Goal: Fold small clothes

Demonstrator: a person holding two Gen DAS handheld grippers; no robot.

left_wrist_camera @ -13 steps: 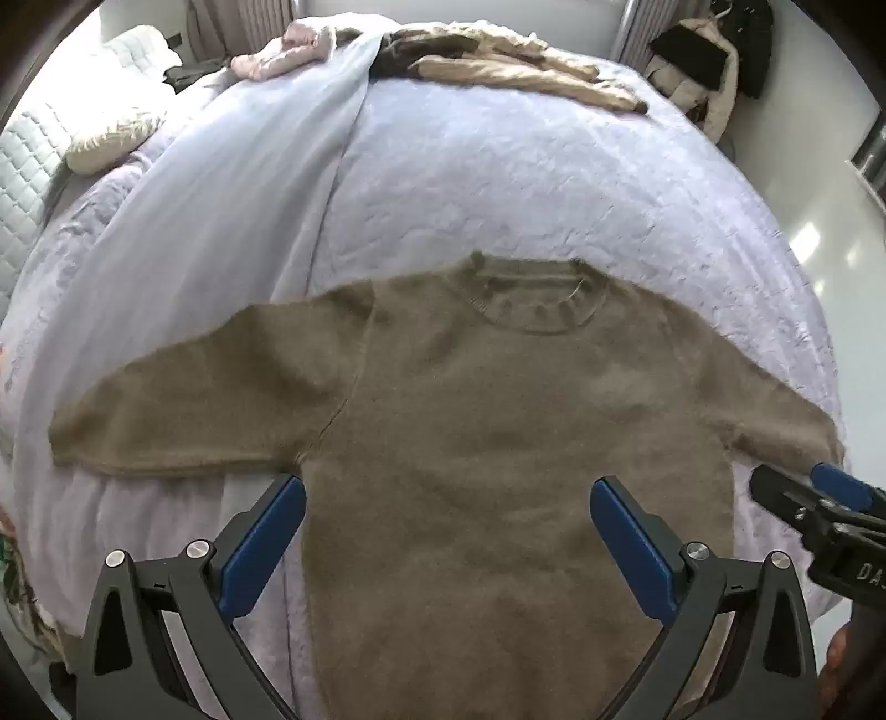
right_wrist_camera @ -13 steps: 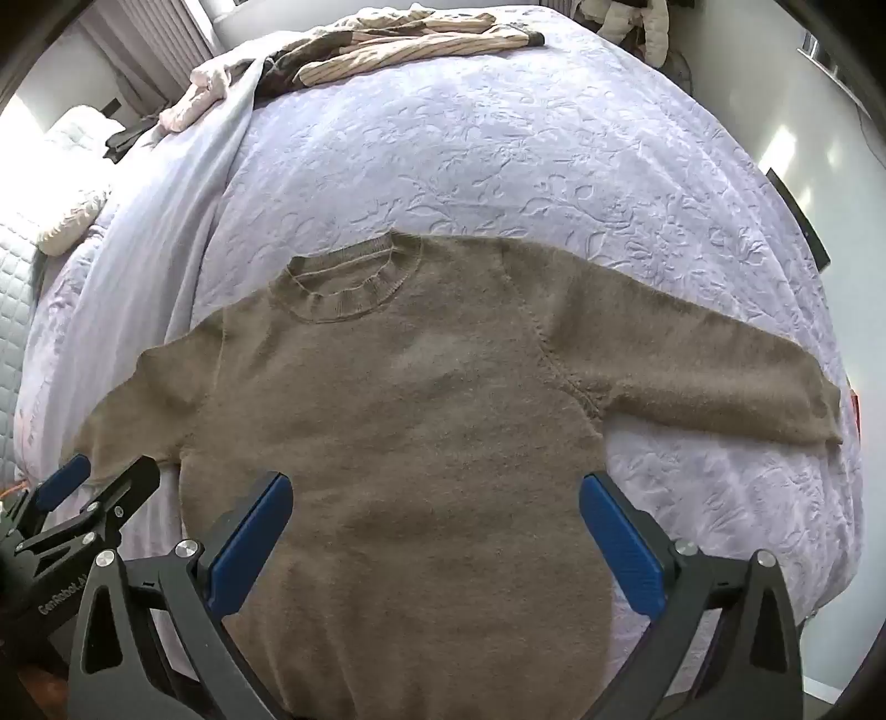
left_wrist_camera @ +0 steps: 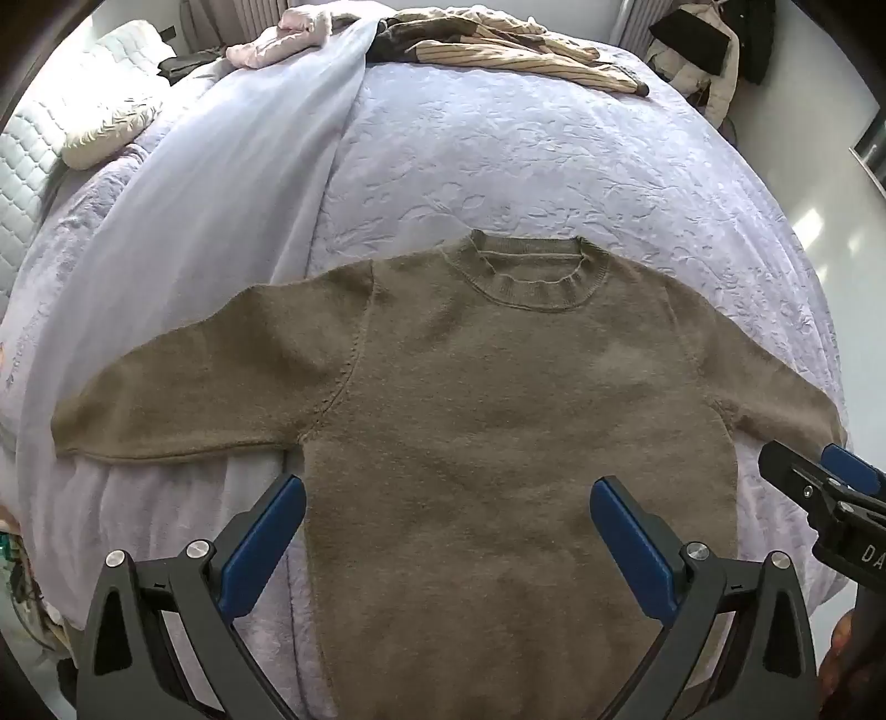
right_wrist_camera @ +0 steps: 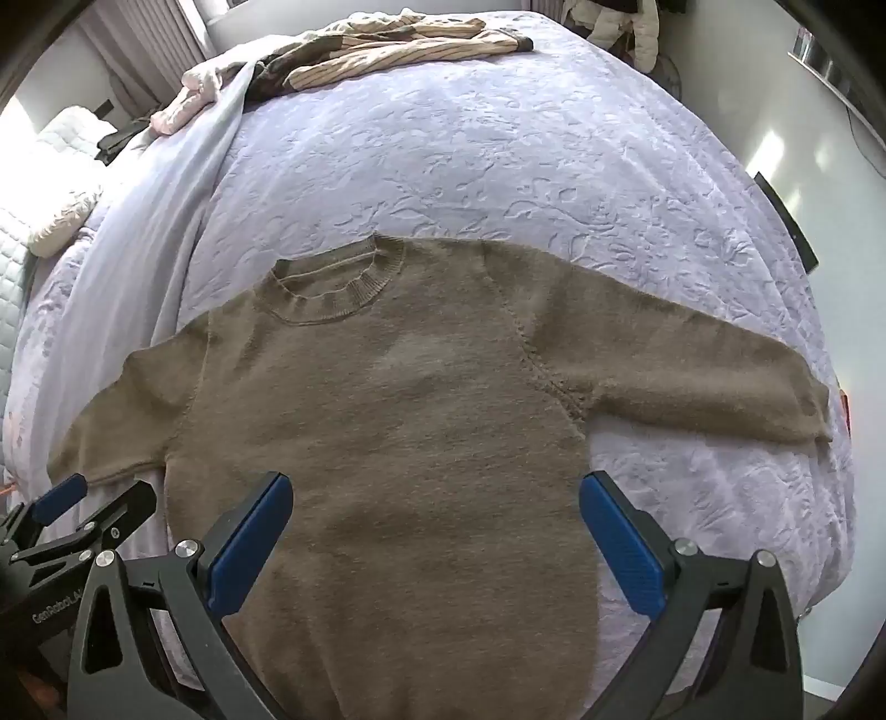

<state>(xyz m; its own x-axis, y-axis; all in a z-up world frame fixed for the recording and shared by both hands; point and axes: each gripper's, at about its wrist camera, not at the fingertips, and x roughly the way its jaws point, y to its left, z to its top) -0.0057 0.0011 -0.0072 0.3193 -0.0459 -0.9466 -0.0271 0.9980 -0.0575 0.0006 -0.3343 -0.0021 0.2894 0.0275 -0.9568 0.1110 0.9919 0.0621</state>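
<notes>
Above the sweater (left_wrist_camera: 498,443), both wide-open, empty grippers; only the right view shows its right cuff (right_wrist_camera: 814,410).

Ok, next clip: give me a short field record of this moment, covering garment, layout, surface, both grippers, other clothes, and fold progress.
garment: brown sweater
layout: flat, front up, collar at the far end, both sleeves spread sideways
surface: lilac bedspread
left gripper: open, above the lower body of the sweater, holding nothing
right gripper: open, above the lower body of the sweater, holding nothing
other clothes: striped garment and pink garment at the far edge of the bed
fold progress: no fold made yet
</notes>
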